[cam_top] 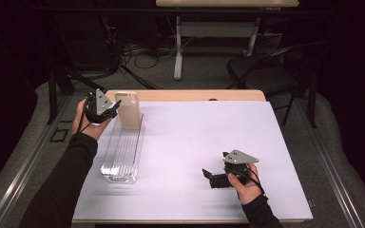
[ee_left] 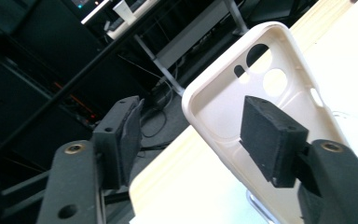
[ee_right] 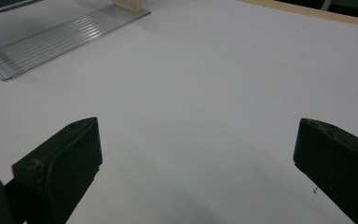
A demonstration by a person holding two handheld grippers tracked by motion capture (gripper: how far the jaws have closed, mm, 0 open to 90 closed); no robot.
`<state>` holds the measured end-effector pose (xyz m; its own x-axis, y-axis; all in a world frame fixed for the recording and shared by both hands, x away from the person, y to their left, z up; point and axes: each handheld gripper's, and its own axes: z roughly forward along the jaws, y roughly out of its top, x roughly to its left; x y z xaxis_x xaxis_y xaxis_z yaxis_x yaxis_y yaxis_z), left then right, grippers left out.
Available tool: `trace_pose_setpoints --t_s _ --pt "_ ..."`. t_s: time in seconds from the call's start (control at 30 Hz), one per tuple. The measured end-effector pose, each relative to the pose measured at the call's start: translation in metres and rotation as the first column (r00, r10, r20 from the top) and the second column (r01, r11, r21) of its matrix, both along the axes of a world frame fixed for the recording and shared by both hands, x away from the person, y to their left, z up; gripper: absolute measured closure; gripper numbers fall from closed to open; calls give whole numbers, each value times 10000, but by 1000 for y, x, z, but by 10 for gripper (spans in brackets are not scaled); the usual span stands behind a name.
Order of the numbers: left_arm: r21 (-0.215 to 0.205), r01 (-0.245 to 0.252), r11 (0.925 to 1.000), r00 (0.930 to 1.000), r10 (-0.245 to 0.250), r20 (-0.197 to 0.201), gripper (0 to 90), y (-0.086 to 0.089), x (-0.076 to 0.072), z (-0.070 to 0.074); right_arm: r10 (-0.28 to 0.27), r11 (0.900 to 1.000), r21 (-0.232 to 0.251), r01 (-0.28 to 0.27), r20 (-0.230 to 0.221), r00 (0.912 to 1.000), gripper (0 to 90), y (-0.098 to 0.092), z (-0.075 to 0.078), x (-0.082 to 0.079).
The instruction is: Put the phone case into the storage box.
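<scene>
A cream phone case (cam_top: 127,110) stands upright at the far end of a clear ridged tray (cam_top: 121,154), its open inside and camera cut-outs facing my left gripper (cam_top: 115,105). In the left gripper view, that gripper (ee_left: 193,116) straddles the case's (ee_left: 214,107) near side wall. One pad (ee_left: 270,140) sits inside the shell, and the other pad (ee_left: 130,135) stands off with a gap. At the front right, my right gripper (cam_top: 208,176) rests low over the white sheet. Its jaws are wide open with nothing between them (ee_right: 196,140). The tray (ee_right: 65,37) lies far off to its upper left.
A white sheet (cam_top: 209,137) covers most of the wooden table (cam_top: 190,95). Beyond the far edge stand a black chair (cam_top: 266,71) and a desk leg (cam_top: 178,52) with cables on the floor. A dark frame post (cam_top: 52,90) rises left of the table.
</scene>
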<state>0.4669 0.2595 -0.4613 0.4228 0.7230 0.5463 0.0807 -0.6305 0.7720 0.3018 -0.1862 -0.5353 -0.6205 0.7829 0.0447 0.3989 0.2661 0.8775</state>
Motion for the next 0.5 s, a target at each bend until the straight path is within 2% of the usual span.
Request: trace_pose_setpoints --t_s 0.07,0.27,0.37,0.5 --pt "-208 -18 9998 9999 15 -140 365 0 0 0 1 10000 5 -1 -19 10000 8 0 0 0" --pt "-1160 -95 9932 9949 -23 -1013 341 4 0 1 -10 10000 9 10 -24 10000 9 0 0 0" --pt "-1616 -129 9868 9911 -88 -1330 326 5 0 2 -1 10000 9 1 -32 10000 9 0 0 0" --pt "-2347 -174 9719 9866 -214 -1618 313 6 0 4 15 10000 -17 -15 -34 10000 9 1 0 0"
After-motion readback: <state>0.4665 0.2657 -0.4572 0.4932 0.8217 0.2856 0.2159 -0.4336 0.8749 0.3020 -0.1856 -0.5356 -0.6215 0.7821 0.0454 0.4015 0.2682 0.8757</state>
